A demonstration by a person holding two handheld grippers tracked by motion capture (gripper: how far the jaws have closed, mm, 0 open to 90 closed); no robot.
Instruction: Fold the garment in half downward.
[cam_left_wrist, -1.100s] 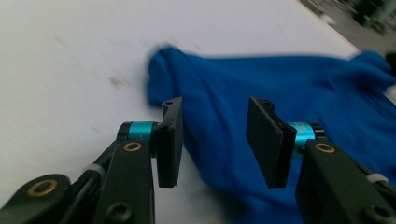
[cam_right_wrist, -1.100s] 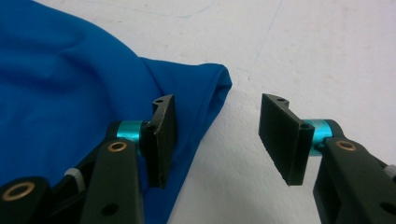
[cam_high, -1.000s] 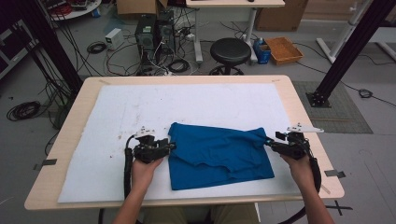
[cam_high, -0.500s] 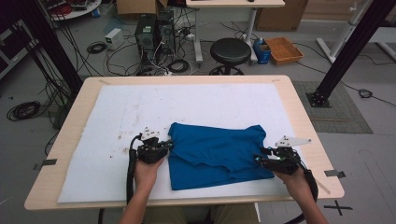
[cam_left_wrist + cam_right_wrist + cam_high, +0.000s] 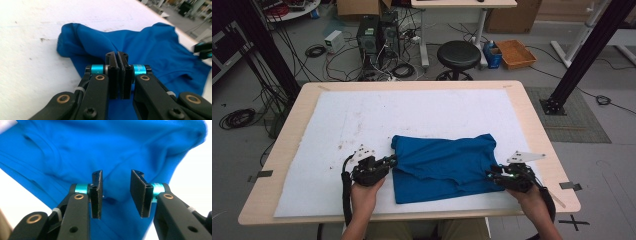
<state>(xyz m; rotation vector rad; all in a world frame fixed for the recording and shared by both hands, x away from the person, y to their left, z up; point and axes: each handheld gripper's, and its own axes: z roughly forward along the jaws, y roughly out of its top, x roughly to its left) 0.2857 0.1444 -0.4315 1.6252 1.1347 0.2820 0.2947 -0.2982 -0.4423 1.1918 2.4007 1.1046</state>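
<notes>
A blue cloth, apparently a folded garment, lies on the white mat that covers the table, in the mat's near half and a little toward its right side. It is a saturated, plain blue, roughly rectangular, wider than deep, with soft rumples across the top layer and a fold line running along its near part; its far right corner pokes up into a small peak, and its near left corner lies flat and square. In the left gripper view the cloth's left end is bunched into a rounded, puffy lump with deep creases. The left gripper is at the cloth's left edge with its jaws pressed together; in its own view a pinch of blue fabric seems to sit between the pads, though the seam there is too tight to be sure. The right gripper is at the cloth's near right edge; its jaws have just been closing and stand partly apart, with the cloth beneath and between them and the pads not yet pressing it. Its view shows smooth blue fabric with faint stitched seams.
</notes>
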